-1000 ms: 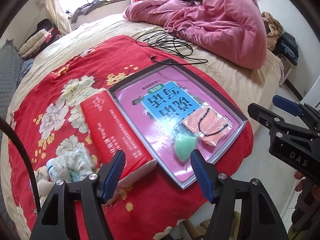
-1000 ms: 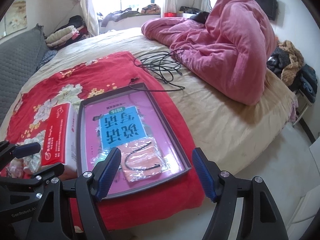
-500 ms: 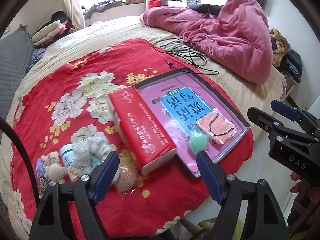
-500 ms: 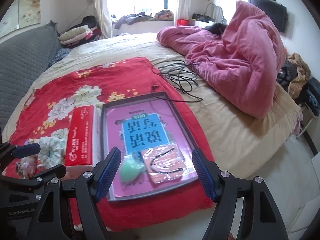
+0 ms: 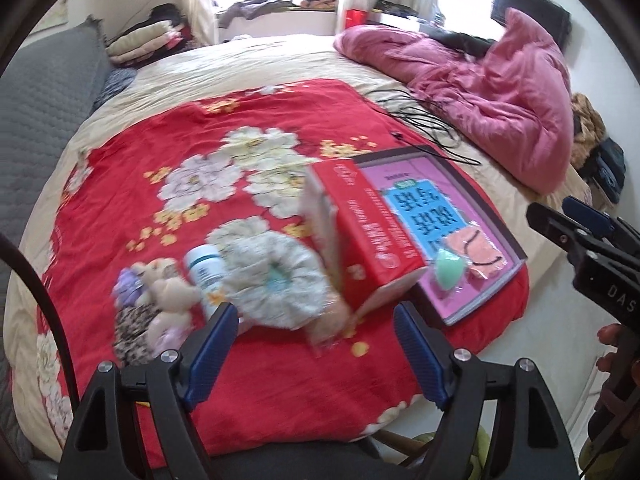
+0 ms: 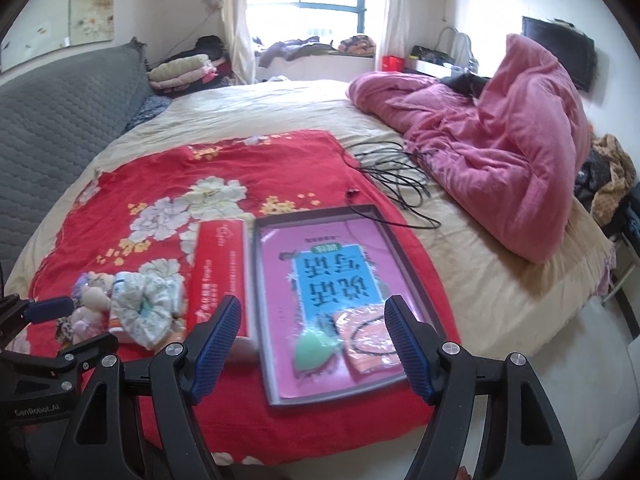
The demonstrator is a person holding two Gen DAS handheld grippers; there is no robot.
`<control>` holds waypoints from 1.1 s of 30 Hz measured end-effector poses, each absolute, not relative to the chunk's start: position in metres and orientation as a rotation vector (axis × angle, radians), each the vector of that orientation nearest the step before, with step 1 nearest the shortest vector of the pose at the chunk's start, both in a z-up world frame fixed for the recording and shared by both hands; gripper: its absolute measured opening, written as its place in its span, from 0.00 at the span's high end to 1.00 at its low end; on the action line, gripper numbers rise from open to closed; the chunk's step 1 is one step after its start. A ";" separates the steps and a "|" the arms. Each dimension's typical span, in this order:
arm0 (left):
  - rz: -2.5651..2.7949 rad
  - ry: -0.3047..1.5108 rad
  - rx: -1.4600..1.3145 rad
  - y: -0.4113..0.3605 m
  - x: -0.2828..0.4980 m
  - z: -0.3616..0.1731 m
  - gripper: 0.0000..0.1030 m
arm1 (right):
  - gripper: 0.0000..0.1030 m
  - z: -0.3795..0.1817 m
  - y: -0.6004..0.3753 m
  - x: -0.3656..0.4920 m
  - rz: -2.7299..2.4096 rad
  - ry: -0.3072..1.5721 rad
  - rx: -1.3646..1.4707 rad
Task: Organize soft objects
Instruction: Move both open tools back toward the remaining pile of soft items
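A grey tray (image 6: 262, 280) (image 5: 486, 208) with a pink and blue sheet lies on the red floral cloth (image 5: 180, 152). In it are a mint green sponge (image 6: 314, 350) (image 5: 450, 268) and a packaged orange item (image 6: 370, 338) (image 5: 478, 252). Left of the red tissue box (image 5: 368, 232) (image 6: 218, 268) lie a white scrunchie (image 5: 274, 284) (image 6: 146, 306), a small plush toy (image 5: 168, 292) (image 6: 90, 300) and a white bottle (image 5: 204, 268). My left gripper (image 5: 312, 344) is open above the cloth's near edge. My right gripper (image 6: 312, 340) is open, in front of the tray.
A pink duvet (image 6: 500, 152) is heaped at the right of the bed. Black cables (image 6: 392, 176) lie behind the tray. A grey quilted headboard (image 6: 60, 120) is at the left. The bed edge and floor (image 6: 580, 360) are at the right.
Both grippers have drawn back and up, so more of the bed shows. The left view has swung left, bringing the scrunchie, plush toy and bottle into view. Both stay open.
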State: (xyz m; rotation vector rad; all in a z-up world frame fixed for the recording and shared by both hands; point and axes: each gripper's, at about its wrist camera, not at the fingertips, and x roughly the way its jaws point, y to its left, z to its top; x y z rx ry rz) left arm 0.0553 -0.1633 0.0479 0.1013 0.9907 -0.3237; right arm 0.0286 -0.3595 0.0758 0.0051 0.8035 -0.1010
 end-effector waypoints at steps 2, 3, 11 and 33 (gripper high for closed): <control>-0.294 0.988 0.080 -0.144 0.055 0.049 0.23 | 0.27 0.078 -0.349 0.029 -0.084 0.796 -0.004; -0.284 0.989 0.074 -0.137 0.054 0.049 0.23 | 0.27 0.080 -0.342 0.030 -0.071 0.793 -0.007; -0.189 0.967 0.027 -0.073 0.049 0.056 0.23 | 0.27 0.086 -0.286 0.033 0.020 0.777 -0.059; 0.013 0.997 -0.154 0.072 0.032 0.028 0.23 | 0.27 0.074 -0.208 0.032 0.158 0.793 -0.123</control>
